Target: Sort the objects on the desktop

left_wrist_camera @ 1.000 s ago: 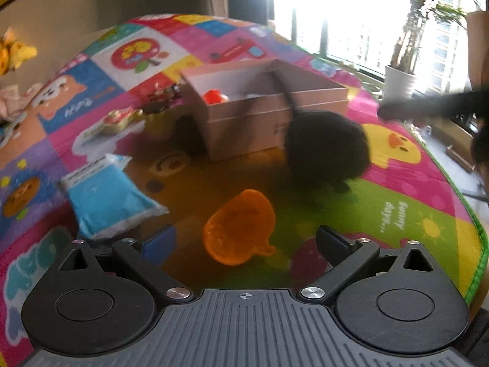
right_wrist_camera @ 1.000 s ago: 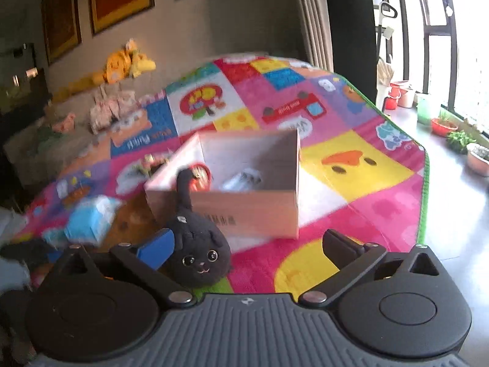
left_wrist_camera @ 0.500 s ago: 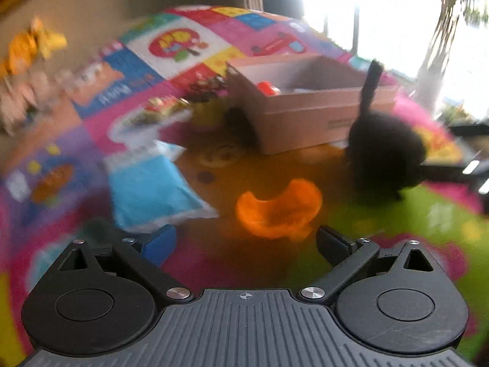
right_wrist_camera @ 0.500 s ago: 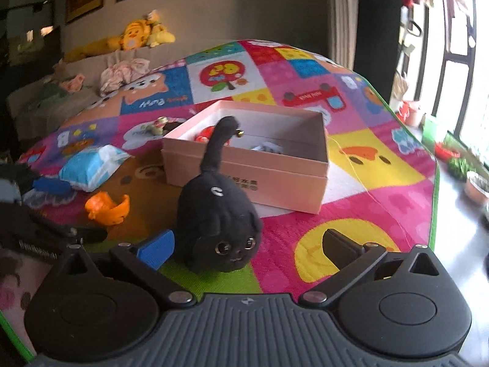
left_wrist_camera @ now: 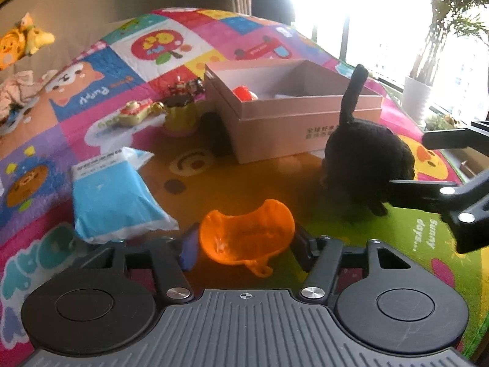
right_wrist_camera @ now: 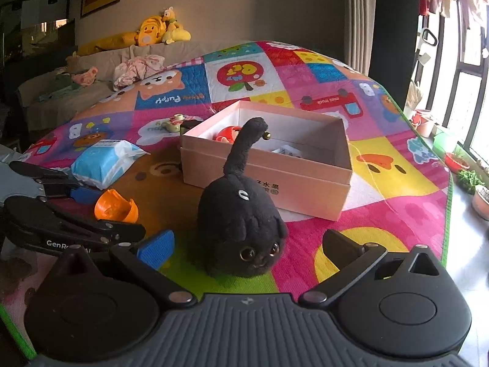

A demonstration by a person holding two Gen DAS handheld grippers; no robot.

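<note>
Yellow plush toys (right_wrist_camera: 159, 30) on a sofa (right_wrist_camera: 61, 88)

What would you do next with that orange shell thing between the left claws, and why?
Probably finish the squeeze. The left gripper already straddles the orange shell and its jaws are closing on it. Once gripped, the shell could likely go up and over to the open pink box, where other small items already lie.

Fuzzy plush cat (right_wrist_camera: 241, 214), matt cardboard box (right_wrist_camera: 269, 177), glossy plastic shell (left_wrist_camera: 246, 235).
</note>
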